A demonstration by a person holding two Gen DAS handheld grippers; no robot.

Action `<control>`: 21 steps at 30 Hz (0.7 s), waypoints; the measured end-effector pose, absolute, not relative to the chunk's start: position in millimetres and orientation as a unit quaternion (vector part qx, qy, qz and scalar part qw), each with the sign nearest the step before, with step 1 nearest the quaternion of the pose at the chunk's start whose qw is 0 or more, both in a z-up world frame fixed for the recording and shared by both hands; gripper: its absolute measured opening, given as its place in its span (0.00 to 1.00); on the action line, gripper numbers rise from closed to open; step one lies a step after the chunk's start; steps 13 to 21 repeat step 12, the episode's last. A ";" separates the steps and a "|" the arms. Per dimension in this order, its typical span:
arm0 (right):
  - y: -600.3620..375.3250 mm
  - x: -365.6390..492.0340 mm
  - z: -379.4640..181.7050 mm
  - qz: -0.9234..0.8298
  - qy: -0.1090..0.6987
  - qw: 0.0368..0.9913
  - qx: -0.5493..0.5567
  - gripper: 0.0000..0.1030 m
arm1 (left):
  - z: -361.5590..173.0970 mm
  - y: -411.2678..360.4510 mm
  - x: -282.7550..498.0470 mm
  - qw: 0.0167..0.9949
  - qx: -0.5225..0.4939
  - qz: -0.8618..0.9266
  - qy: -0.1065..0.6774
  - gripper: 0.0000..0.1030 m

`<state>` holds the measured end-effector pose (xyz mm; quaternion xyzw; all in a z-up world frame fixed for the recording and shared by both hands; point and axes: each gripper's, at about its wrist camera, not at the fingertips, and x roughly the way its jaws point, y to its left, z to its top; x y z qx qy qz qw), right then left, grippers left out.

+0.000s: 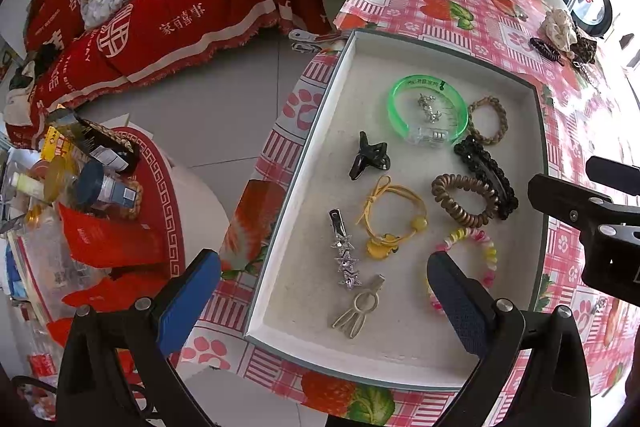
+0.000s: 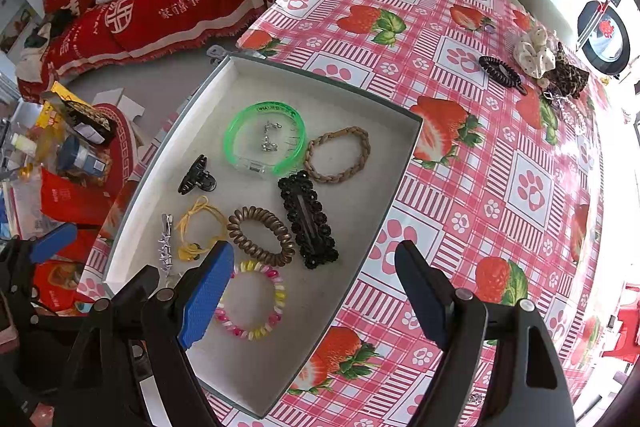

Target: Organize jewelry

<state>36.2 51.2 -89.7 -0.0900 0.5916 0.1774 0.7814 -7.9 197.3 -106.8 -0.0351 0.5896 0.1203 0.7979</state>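
A shallow white tray (image 1: 344, 67) (image 2: 404, 163) on the table holds several pieces: a green bangle (image 1: 427, 110) (image 2: 264, 139), a braided tie (image 2: 338, 155), a black sequin clip (image 1: 486, 177) (image 2: 308, 221), a brown coil tie (image 2: 260, 235), a yellow tie (image 1: 390, 217), a star clip (image 1: 345, 255), a black claw clip (image 1: 368, 155) and a pastel bead bracelet (image 2: 252, 301). My left gripper (image 1: 324, 301) is open and empty over the tray's near left edge. My right gripper (image 2: 316, 293) is open and empty above the tray's near right part. A black coil tie (image 2: 500, 69), a white scrunchie (image 2: 534, 51) and a leopard scrunchie (image 2: 568, 75) lie at the table's far right.
The table wears a pink strawberry cloth (image 2: 480, 187). A red-covered sofa (image 1: 180, 7) stands beyond the floor gap on the left. A round stand (image 1: 92, 195) with bottles and red packets is at the left. A small clip (image 1: 304, 41) lies by the tray's far corner.
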 end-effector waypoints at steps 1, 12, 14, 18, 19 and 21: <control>50.6 35.9 -90.3 0.178 0.591 0.781 -0.090 0.82 | -106.9 196.9 -8.0 0.797 -0.036 0.121 0.590 1.00; 57.1 34.8 -87.9 0.185 0.587 0.783 -0.088 0.82 | -110.8 194.3 -5.8 0.794 -0.028 0.129 0.593 1.00; 57.1 34.8 -87.9 0.185 0.587 0.783 -0.088 0.82 | -110.8 194.3 -5.8 0.794 -0.028 0.129 0.593 1.00; 57.1 34.8 -87.9 0.185 0.587 0.783 -0.088 0.82 | -110.8 194.3 -5.8 0.794 -0.028 0.129 0.593 1.00; 57.1 34.8 -87.9 0.185 0.587 0.783 -0.088 0.82 | -110.8 194.3 -5.8 0.794 -0.028 0.129 0.593 1.00; 57.1 34.8 -87.9 0.185 0.587 0.783 -0.088 0.82 | -110.8 194.3 -5.8 0.794 -0.028 0.129 0.593 1.00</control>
